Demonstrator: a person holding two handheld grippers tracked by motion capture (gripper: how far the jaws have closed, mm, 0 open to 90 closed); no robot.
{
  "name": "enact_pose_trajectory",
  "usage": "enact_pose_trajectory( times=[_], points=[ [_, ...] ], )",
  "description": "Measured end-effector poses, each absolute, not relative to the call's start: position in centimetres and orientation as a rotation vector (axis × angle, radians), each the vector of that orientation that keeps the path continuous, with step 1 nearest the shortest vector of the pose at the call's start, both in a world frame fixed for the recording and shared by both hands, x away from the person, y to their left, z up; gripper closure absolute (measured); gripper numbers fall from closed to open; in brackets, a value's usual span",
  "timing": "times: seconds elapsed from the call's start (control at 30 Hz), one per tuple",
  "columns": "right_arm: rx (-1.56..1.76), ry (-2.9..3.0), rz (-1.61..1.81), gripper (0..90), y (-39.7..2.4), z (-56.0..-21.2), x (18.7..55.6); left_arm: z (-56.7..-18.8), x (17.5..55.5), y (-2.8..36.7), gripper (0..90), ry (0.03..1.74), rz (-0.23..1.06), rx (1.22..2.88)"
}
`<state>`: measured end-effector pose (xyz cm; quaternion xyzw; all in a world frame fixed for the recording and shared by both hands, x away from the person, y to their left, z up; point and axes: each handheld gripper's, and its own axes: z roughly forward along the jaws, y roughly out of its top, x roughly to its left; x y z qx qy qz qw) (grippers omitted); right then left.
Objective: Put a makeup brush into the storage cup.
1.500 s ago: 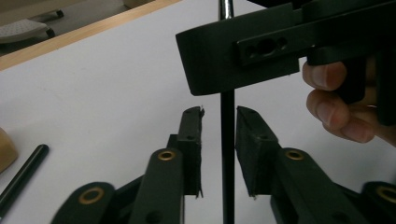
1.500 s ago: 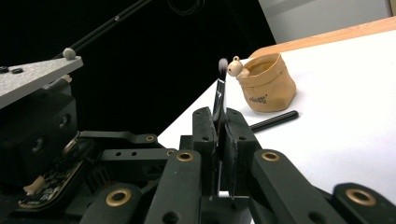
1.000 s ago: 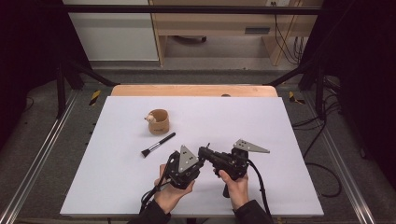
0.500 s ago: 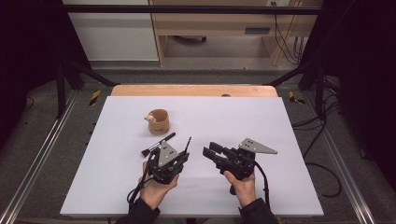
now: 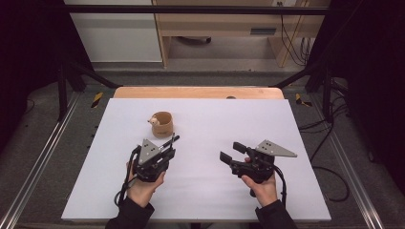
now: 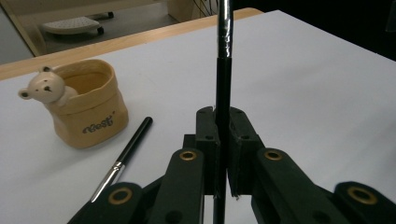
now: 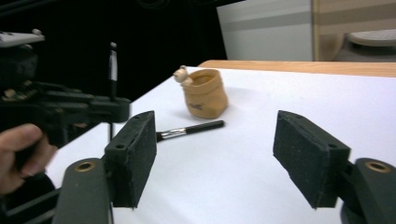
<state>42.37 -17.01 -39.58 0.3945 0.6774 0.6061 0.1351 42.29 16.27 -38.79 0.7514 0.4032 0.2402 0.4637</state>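
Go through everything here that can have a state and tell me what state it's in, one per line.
Left gripper: shut on a thin black stick, held upright.
Right gripper: open, nothing between its fingers; it has just been opening.
Brush: lying flat on the table.
Bear pot: upright, looks empty.

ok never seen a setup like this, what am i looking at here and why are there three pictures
A person sits at a white table and holds a hand tool in each hand: black two-jaw grippers that stand in for robot hands.

The high view looks down from above the table. The other two pictures come from small cameras riding on each gripper, looking along its own jaws.

On the table stands a tan pouch-shaped pot with a little bear on its rim. Beside it lies a makeup brush with a black handle.

The left gripper is clamped shut on a thin black stick, probably another brush or a pencil, which stands upright between its jaws. The right gripper holds nothing; its jaws have just been opening and stand apart.
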Motion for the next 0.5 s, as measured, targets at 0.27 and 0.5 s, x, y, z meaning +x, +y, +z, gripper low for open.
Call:
enact_pose_trajectory(
  times=[0.27, 0.5],
  points=[
    [1.182, 1.943, 1.665, 21.8, -19.4, -40.0, 42.5, -38.1, 42.5, 17.8, 84.3, 0.997, 0.609, 1.832],
    [1.159, 1.95, 1.559, 16.8, -20.3, -40.3, 42.5, -37.4, 42.8, 19.2, 84.3, 1.024, 0.617, 1.797]
  ],
)
